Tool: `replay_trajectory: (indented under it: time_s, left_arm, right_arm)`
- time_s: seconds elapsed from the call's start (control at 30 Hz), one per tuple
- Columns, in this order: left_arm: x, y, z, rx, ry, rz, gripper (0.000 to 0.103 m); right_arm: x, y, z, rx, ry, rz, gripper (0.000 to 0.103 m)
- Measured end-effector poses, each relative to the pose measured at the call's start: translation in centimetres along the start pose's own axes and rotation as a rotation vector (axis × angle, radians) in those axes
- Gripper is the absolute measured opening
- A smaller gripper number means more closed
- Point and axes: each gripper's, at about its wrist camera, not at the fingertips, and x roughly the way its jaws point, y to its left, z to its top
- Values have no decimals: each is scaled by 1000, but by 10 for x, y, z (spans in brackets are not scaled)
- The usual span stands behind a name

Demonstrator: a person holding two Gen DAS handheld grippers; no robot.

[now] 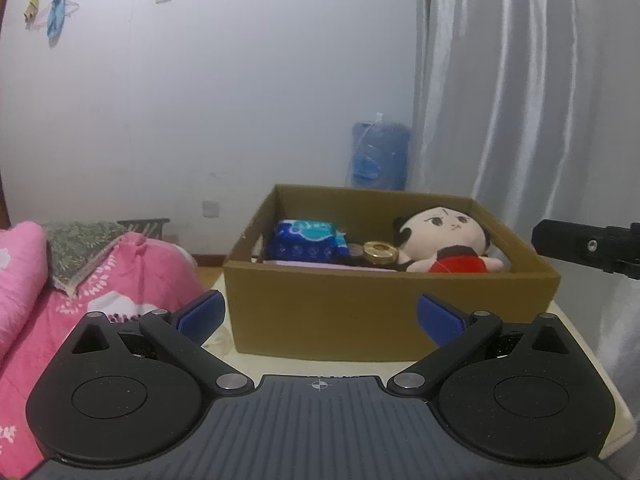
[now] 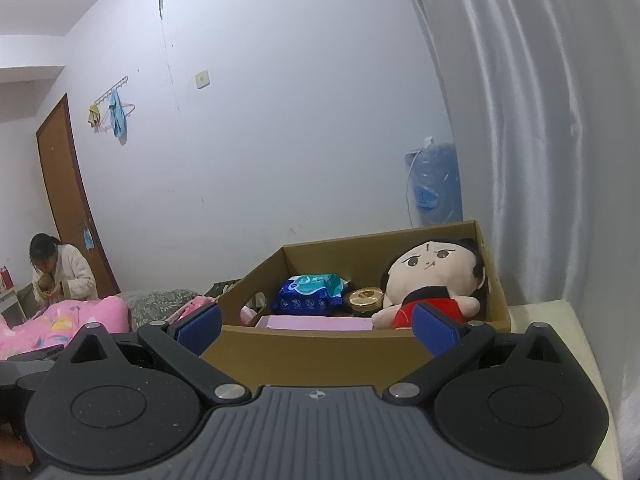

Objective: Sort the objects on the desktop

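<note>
Jaws of both grippers wide, empty; brown cardboard box [image 1: 360, 312] with plush doll [image 1: 448, 242], blue wipes pack [image 1: 306, 242].

- The left gripper [image 1: 320, 314] has two black linkage arms ending in fingers faced with blue textured pads [image 1: 202, 314]
- Each arm pivots on round silver screws, two to a side
- Two black, round-edged housings flank the base, each with a raised disc and a triangular cut-out above it
- Between them sits a dark grey ribbed plate with a small white crosshair mark at its front edge
- The right gripper [image 2: 318, 326] is built alike: blue pads [image 2: 436, 330], black arms, silver screws, grey ribbed plate with the same crosshair mark
- Fine pale specks dot its black housings
</note>
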Motion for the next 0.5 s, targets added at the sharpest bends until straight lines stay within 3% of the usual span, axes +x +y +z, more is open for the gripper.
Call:
replay_trajectory:
  time_s: [0.5]
  left_arm:
    - [4, 5, -2, -28, 19, -9, 103]
  right_arm:
    - [2, 4, -2, -6, 11, 7, 103]
